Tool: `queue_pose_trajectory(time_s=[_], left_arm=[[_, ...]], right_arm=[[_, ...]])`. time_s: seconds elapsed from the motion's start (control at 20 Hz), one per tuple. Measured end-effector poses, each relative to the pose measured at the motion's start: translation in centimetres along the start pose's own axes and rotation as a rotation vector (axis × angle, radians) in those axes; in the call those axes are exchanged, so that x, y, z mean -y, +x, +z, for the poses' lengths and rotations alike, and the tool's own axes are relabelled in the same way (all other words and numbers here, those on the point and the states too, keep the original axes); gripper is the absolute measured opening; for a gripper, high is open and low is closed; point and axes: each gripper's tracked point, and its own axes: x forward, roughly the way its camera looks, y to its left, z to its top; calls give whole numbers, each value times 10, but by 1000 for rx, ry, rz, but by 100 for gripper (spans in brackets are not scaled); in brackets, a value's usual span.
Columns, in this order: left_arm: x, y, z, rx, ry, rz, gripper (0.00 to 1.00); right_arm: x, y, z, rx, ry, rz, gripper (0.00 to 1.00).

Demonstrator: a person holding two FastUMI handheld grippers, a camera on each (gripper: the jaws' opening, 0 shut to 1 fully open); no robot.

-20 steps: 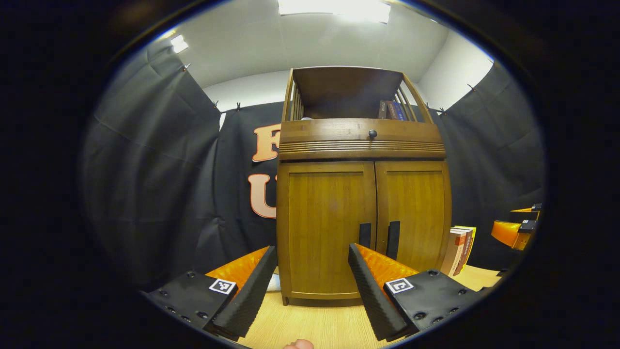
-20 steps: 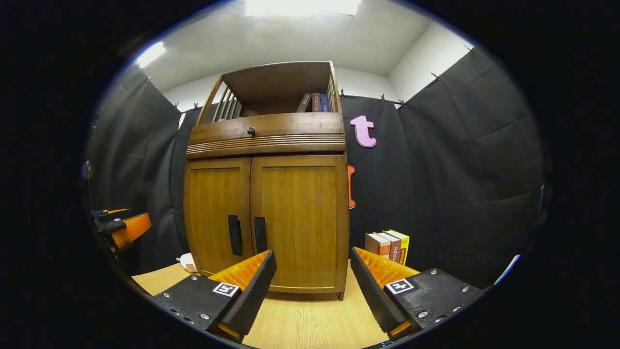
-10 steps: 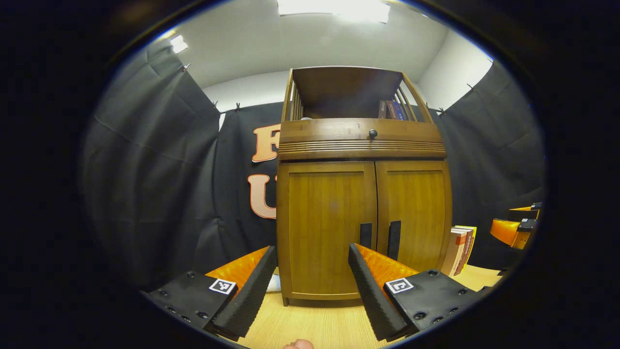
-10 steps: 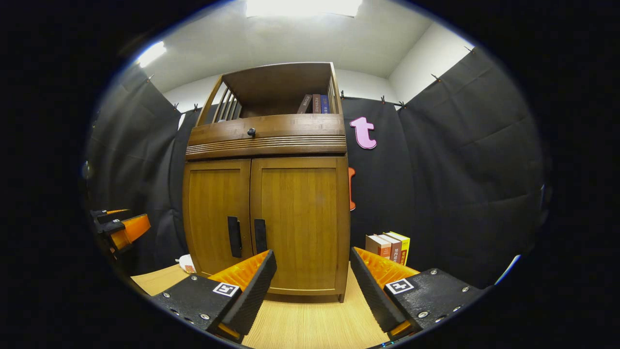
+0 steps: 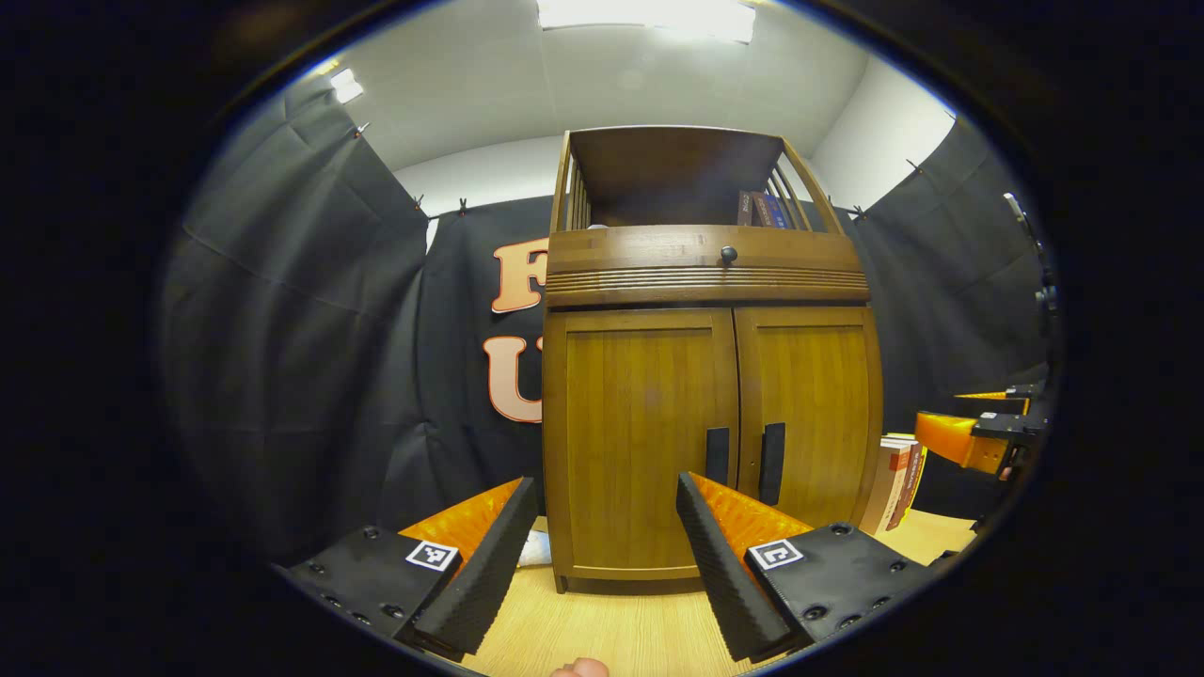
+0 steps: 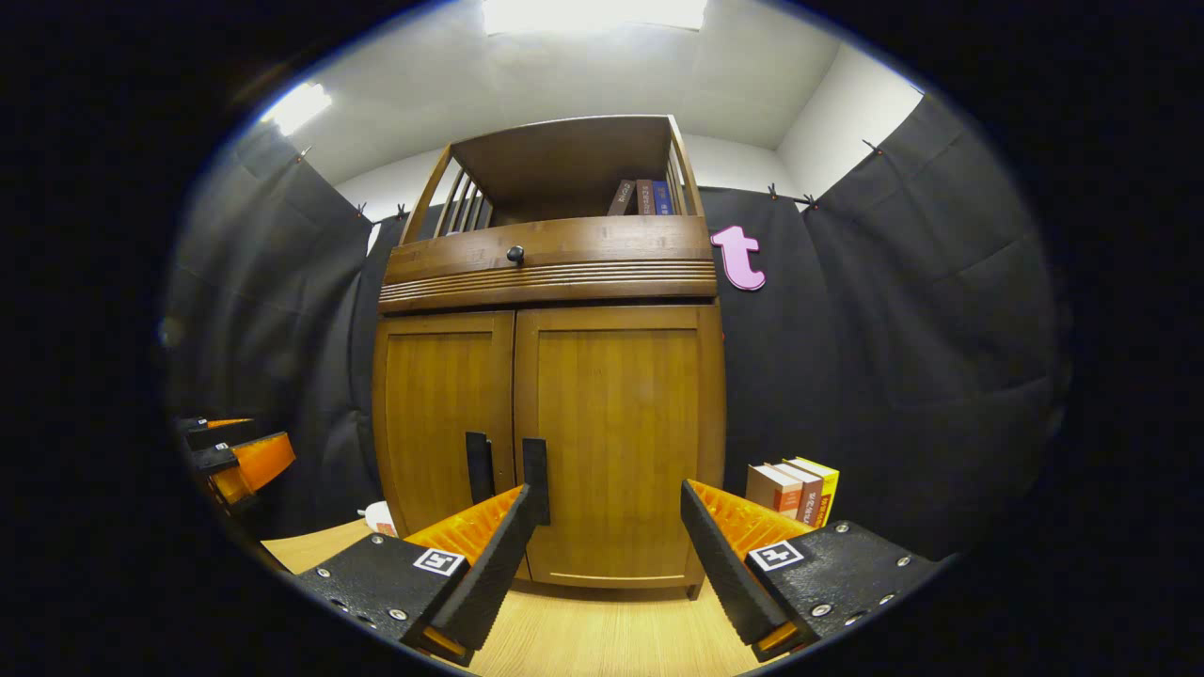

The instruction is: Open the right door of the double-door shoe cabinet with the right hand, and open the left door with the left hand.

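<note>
Wooden table (image 6: 602, 639): shoe cabinet (image 6: 550, 376) doors closed, books (image 6: 644, 197) on top shelf; both tools (image 5: 602, 564) (image 6: 607, 564) spread wide, empty.

You see the shoe cabinet (image 6: 550, 414) in warm brown wood grain, its door handles (image 6: 535, 467) black, drawer knob (image 6: 514, 253) black. The desk (image 6: 602, 639) is pale wood. Books (image 6: 795, 484) show brown, red, yellow.

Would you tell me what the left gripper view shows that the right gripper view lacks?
Left gripper view: a fingertip at the bottom edge and the right hand-held gripper off to the right. Right gripper view: the left hand-held gripper off to the left. Both: the shoe cabinet, doors closed, and books standing beside it.
</note>
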Motion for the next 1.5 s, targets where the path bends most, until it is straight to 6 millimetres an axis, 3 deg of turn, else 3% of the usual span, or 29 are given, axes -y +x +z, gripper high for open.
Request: queue_pose_trajectory(time_s=[0.3, 0.5, 0.55, 0.6, 0.65, 0.7, 0.9, 1.15, 1.2, 1.25, 1.35, 1.4, 1.5], left_arm=[[-8, 1, -6, -10, -30, 16, 98], [-19, -3, -5, -4, -10, 37, 97], [-22, -4, -5, -4, -9, 43, 97], [-24, -5, -4, -4, -8, 47, 96], [-25, -5, -4, -9, -3, 52, 97], [-26, -6, -4, -13, 5, 56, 97], [-34, -13, -10, -24, 11, 74, 95], [-50, -15, -11, -21, 3, 100, 96], [-53, -14, -13, -25, 3, 101, 96], [-55, -13, -14, -30, 5, 101, 96], [-60, -12, -14, -32, 11, 107, 96], [-62, -12, -14, -33, 12, 110, 96], [-66, -12, -18, -36, 11, 114, 96]], right_arm=[[-40, 80, 9, 11, 6, 94, 94], [-57, 119, 6, 24, -3, 103, 98], [-61, 128, 1, 18, -8, 102, 94], [-66, 137, -7, 5, -19, 100, 98], [-72, 144, -14, -12, -28, 100, 94], [-76, 154, -23, -23, -32, 99, 98], [-86, 188, -54, -55, -81, 82, 94], [-93, 199, -80, -80, -128, 54, 87], [-92, 200, -83, -79, -134, 39, 90], [-93, 203, -84, -81, -134, 32, 81], [-94, 210, -90, -92, -121, 27, 75], [-93, 215, -94, -99, -119, 20, 78], [-91, 215, -95, -99, -104, 7, 69]])
